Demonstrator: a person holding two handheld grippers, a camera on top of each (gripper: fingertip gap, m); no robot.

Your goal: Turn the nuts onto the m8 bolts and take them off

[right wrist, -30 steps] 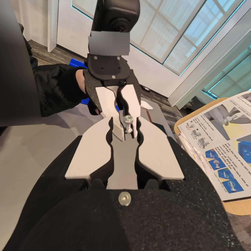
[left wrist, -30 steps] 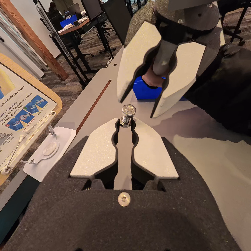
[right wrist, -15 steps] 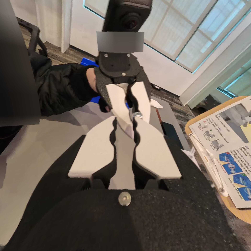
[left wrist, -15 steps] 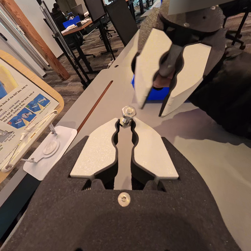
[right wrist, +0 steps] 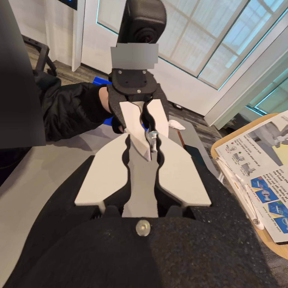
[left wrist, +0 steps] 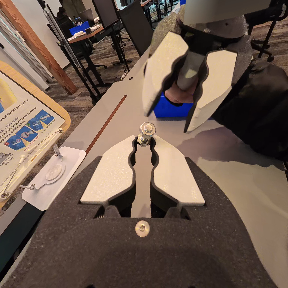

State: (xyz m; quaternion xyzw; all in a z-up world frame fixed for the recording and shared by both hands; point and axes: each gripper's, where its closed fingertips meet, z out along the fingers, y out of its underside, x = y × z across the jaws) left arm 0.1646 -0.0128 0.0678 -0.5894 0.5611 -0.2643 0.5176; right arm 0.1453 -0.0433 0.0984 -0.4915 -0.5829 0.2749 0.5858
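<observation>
M8 bolt [left wrist: 145, 135] stands between the tips of the left gripper [left wrist: 144, 141], shank pointing toward the right gripper; the left fingers are nearly closed and clamp the hex part at the bolt's lower end, apparently its head. A nut [left wrist: 147, 129] sits at the free end of the thread, flush with the tip, a short run of bare thread below it. The assembly is held in the air above the grey table [left wrist: 218, 179]. Right gripper [left wrist: 167, 123] hovers just beyond the nut, jaws apart, holding nothing; its own view shows the bolt [right wrist: 153, 142] lying between its spread fingertips [right wrist: 173, 149] without clear contact. Farther out: a blue box [left wrist: 171, 109] behind the right gripper, an instruction sheet [left wrist: 20, 127] on a stand to the left. Judgement: a turning step on the nut, in the re-grip phase; direction cannot be told. Next move calls for centring the open jaws on the nut's flats, closing, then rotating about the bolt axis while the left holds steady.
</observation>
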